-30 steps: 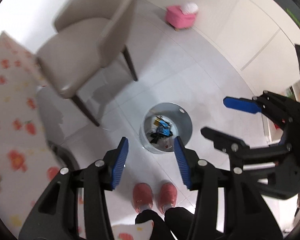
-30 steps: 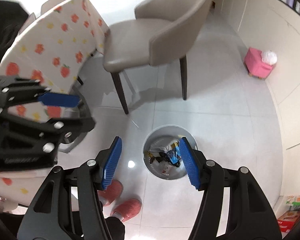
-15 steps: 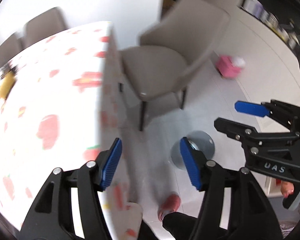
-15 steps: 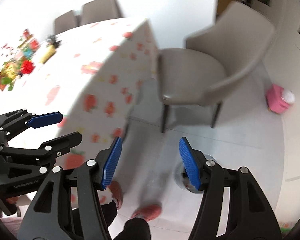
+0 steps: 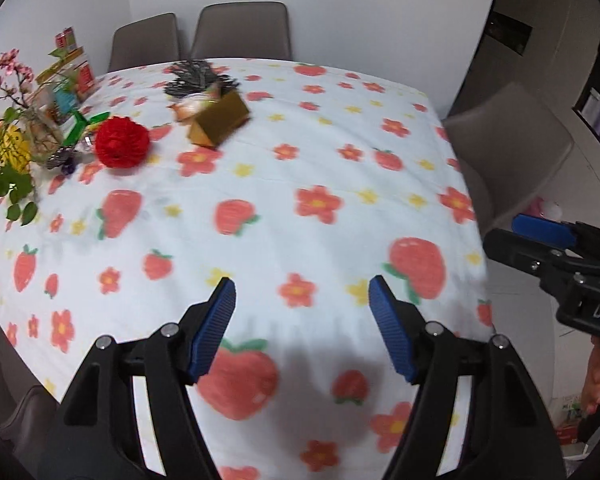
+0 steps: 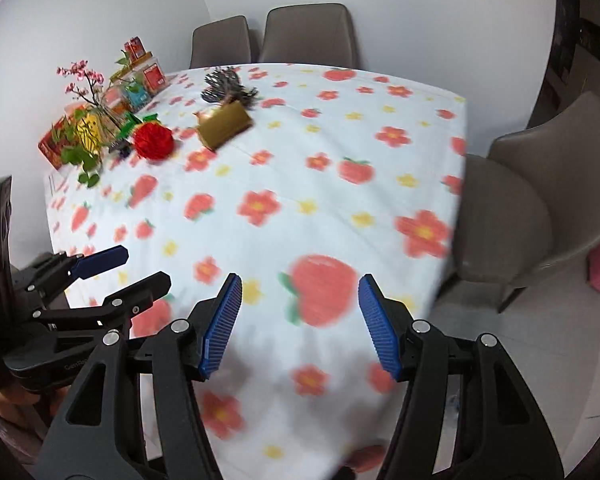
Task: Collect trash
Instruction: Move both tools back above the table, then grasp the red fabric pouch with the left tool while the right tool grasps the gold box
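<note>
- Nearest the camera, the left gripper [image 5: 302, 308] hangs over the near edge of the bench [image 5: 340, 152], its blue-padded jaws opening with nothing between them.
- The right gripper [image 6: 300, 308] hangs alongside, jaws spread and released, also empty.
- The bench wears a white cloth printed with strawberries and flowers; its near half is bare cloth.
- Towards the far left of the bench lies the trash: a red honeycomb paper ball [image 5: 122, 142], and just beyond it a gold cardboard box [image 5: 220, 122] tipped on its side.
- Touching the box's far side is a crumpled pale wrapper [image 5: 190, 106], blurred, and behind that a dark shredded tuft [image 5: 198, 76].
- At the far left edge stand a vase of pink blossom and green leaves [image 5: 14, 120] and some colourful packets [image 5: 70, 72].
- Grey chairs [image 5: 240, 30] stand beyond the bench, against a white wall.
</note>
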Demonstrator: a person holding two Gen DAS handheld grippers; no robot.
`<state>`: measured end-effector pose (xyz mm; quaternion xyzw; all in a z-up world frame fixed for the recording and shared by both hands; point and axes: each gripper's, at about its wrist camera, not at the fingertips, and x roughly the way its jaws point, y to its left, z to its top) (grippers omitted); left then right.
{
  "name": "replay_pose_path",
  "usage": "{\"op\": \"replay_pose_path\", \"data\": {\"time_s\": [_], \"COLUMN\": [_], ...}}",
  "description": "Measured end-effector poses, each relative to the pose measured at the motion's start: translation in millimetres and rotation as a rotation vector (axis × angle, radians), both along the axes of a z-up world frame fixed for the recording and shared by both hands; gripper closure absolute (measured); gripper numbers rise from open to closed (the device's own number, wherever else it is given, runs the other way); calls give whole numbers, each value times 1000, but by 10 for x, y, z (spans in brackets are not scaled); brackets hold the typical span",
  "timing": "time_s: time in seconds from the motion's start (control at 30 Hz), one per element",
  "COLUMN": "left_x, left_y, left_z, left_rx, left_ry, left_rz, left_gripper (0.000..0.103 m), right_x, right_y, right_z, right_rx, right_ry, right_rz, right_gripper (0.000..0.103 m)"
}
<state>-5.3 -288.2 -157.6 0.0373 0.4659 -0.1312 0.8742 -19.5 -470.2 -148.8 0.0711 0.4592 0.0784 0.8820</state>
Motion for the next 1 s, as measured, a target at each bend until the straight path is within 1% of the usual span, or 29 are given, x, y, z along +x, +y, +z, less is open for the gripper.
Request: {"op": "replay_pose_path", "data": {"time_s": [0.1, 0.2, 0.33, 0.43, 0.47, 0.5, 0.63, 0.73, 0.8, 0.9, 1.0], "left_x": [272, 518, 845, 1062, 1128, 1192, 1467, 1731, 1909, 2170, 2393], "left_y": [459, 880, 1176, 1312, 1348, 1381, 1472, 1547, 1556, 1541, 1553], "left_z": [29, 62, 63, 31, 13, -2, -65, -122, -173, -270, -390], "left_rx": [28, 41, 48, 79, 76, 70, 99, 89, 91, 124, 139], "left_ry": [-15, -32, -56, -79, -81, -89, -105, -103, -107, -114, -100], "left_rz": [47, 101, 159, 201, 205, 202, 189, 163, 126, 64, 18], "left_gripper": [34, 34, 34, 34, 34, 34, 34, 34, 31, 30, 30], "right_x": [318, 578, 1069, 1435, 1552, 1663, 2088, 2335, 2507, 2689, 2826], "right_y": [429, 708, 1021, 1211, 1267, 1322, 1493, 1579, 1635, 1662, 1705], "right_z": [11, 49, 53, 32, 23, 14, -44, -147, -272, -457, -619], "right_rx": [10, -16, -35, -23, -29, -32, -17, -12, -21, -15, -30], "right_ry": [2, -11, -22, -26, -28, -30, -26, 5, 35, 84, 119], "right_rz": [19, 52, 91, 113, 113, 110, 87, 56, 30, -18, -57], "right_gripper": [43, 43, 41, 40, 40, 39, 36, 34, 34, 34, 34]}}
